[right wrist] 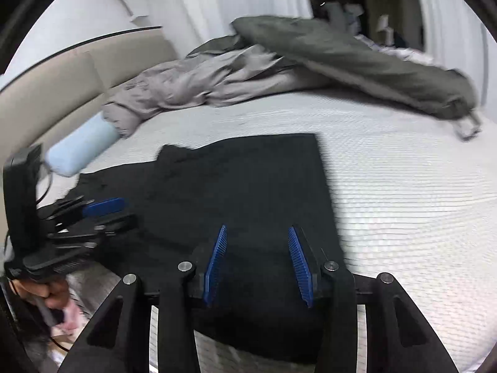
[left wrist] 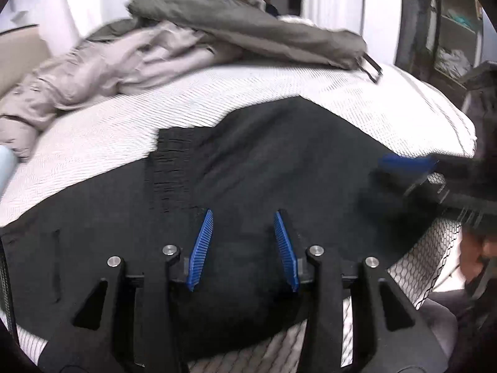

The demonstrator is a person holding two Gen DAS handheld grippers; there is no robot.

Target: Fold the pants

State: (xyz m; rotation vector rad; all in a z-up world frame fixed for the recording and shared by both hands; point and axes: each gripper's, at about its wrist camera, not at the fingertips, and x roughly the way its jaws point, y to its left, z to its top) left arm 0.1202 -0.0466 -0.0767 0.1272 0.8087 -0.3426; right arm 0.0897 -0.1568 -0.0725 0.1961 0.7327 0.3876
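Observation:
Black pants [left wrist: 264,161] lie spread on the white bed, partly folded, with the ribbed waistband [left wrist: 174,168] showing left of centre. In the right wrist view the pants [right wrist: 248,180] lie as a flat dark rectangle. My left gripper [left wrist: 243,217] hovers open over the near part of the pants, its blue pads apart and empty. My right gripper [right wrist: 257,231] is open too, over the near edge of the pants. The right gripper shows blurred at the right of the left wrist view [left wrist: 407,163]; the left gripper shows at the left of the right wrist view [right wrist: 105,206].
A rumpled beige and grey duvet [right wrist: 217,80] and a dark olive bag [right wrist: 357,59] lie at the back of the mattress [right wrist: 403,186]. A light blue pillow [right wrist: 80,146] rests by the beige headboard [right wrist: 56,93]. Shelves [left wrist: 456,37] stand beyond the bed's right edge.

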